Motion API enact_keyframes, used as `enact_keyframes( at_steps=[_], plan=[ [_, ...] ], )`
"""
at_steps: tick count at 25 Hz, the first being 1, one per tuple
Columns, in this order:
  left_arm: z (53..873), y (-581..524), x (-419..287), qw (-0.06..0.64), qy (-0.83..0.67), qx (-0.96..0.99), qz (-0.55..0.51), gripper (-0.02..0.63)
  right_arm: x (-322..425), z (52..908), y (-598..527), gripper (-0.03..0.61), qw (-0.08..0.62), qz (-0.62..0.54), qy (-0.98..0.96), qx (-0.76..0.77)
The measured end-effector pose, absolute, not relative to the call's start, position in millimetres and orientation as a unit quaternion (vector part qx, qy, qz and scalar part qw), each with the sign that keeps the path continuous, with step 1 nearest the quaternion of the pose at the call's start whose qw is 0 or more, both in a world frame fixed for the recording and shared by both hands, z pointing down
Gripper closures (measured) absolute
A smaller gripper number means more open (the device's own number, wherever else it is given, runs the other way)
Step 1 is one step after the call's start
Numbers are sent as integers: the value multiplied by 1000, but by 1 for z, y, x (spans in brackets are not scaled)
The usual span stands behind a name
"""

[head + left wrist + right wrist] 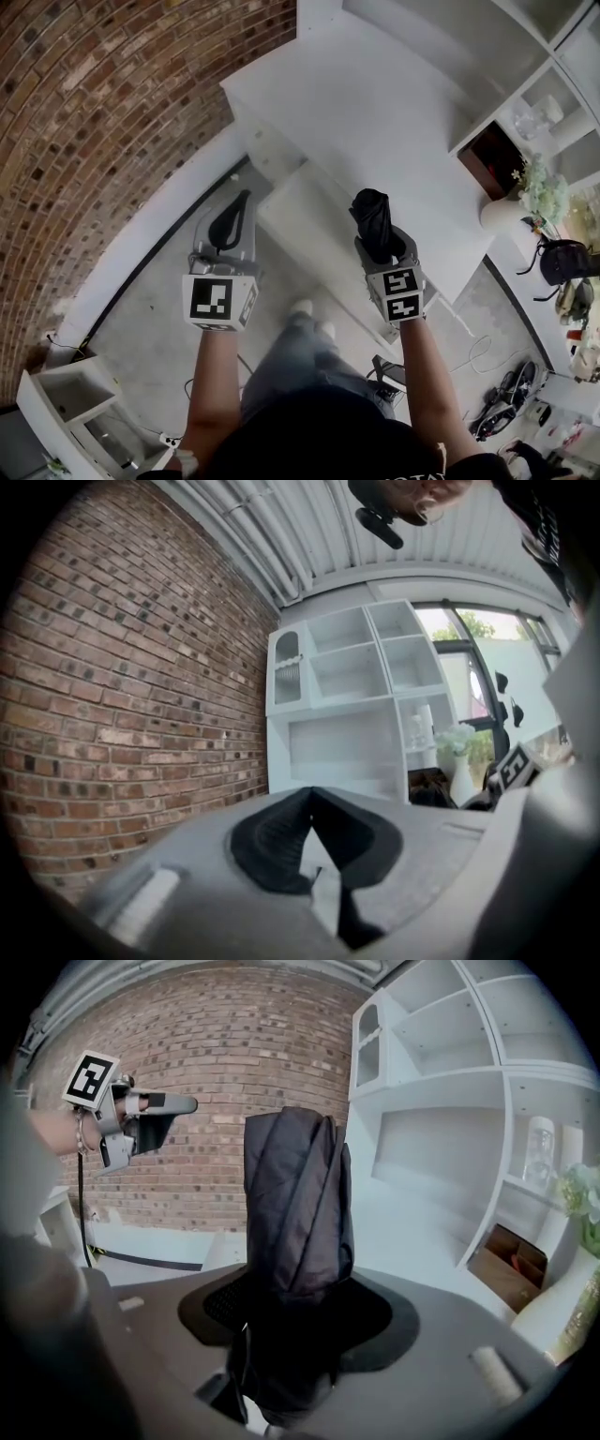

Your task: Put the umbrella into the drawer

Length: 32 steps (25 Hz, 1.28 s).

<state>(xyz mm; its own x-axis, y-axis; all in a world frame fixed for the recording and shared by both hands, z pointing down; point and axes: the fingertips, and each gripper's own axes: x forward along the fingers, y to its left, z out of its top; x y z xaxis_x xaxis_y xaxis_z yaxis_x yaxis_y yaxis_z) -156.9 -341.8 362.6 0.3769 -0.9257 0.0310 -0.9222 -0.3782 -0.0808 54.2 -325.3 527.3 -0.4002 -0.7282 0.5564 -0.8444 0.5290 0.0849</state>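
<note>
Left claw point(239, 202) is hanging about level before the white cabinet point(375, 103), tips touching and nothing between them. No open drawer is showing, so a closed front would likely be stalling the drop-off. Right claw point(382, 239) is angling downward, jaws wide and pinching the folded black umbrella point(370, 211) by its near end, the rest jutting out toward the cabinet; that overhang risks levering loose in the pads or clipping an edge.
</note>
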Motion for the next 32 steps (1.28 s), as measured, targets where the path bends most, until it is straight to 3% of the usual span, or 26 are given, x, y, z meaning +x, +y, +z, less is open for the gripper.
enact_keyframes(
  at_steps=[21, 32],
  plan=[
    [383, -356, -158, 22, 525, -848, -66, 614, 26, 664, -316, 322, 409, 196, -805, 382],
    [403, -359, -159, 3, 521, -850, -80, 614, 16, 702, -323, 321, 441, 220, -796, 352]
  ],
)
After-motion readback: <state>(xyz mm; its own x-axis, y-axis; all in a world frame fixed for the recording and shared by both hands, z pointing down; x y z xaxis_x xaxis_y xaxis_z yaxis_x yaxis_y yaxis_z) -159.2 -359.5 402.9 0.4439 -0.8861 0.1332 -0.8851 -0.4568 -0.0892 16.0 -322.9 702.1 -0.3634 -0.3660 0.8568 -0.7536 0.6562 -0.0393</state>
